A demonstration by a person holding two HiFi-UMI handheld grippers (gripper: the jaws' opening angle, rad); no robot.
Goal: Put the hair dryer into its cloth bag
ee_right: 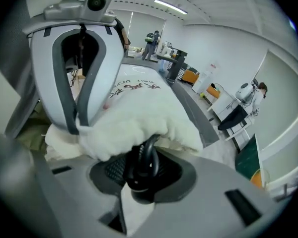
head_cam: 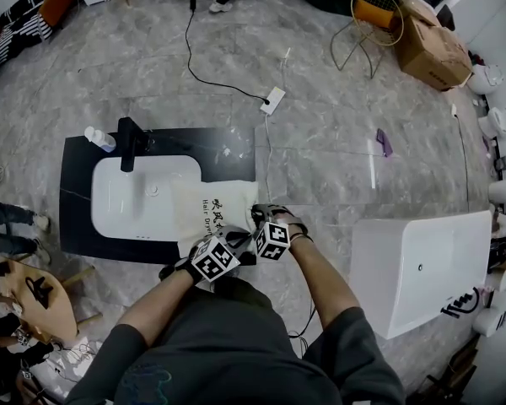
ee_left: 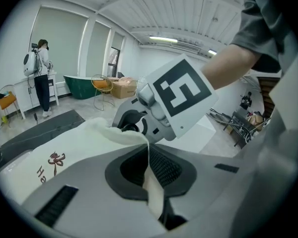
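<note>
The cream cloth bag (head_cam: pixel 209 213) with printed lettering lies on the black counter, partly over the sink's right edge. My left gripper (head_cam: pixel 229 241) is at its near end, shut on a strip of the bag's cloth (ee_left: pixel 152 190). In its own view the left gripper (ee_left: pixel 149 157) shows the bag (ee_left: pixel 64 148) spreading away to the left. My right gripper (head_cam: pixel 257 223) is close beside it. In its view the right gripper (ee_right: pixel 139 175) is shut on a black cord loop (ee_right: pixel 148 157) that comes out of the bunched bag mouth (ee_right: pixel 139 118). The hair dryer's body is hidden.
A white sink (head_cam: pixel 122 205) with a black faucet (head_cam: pixel 131 142) is set in the black counter (head_cam: pixel 76 192); a bottle (head_cam: pixel 99 138) stands at its back left. A white unit (head_cam: pixel 422 268) stands to the right. A power strip (head_cam: pixel 272 99) lies on the floor. A wooden stool (head_cam: pixel 34 298) is at left.
</note>
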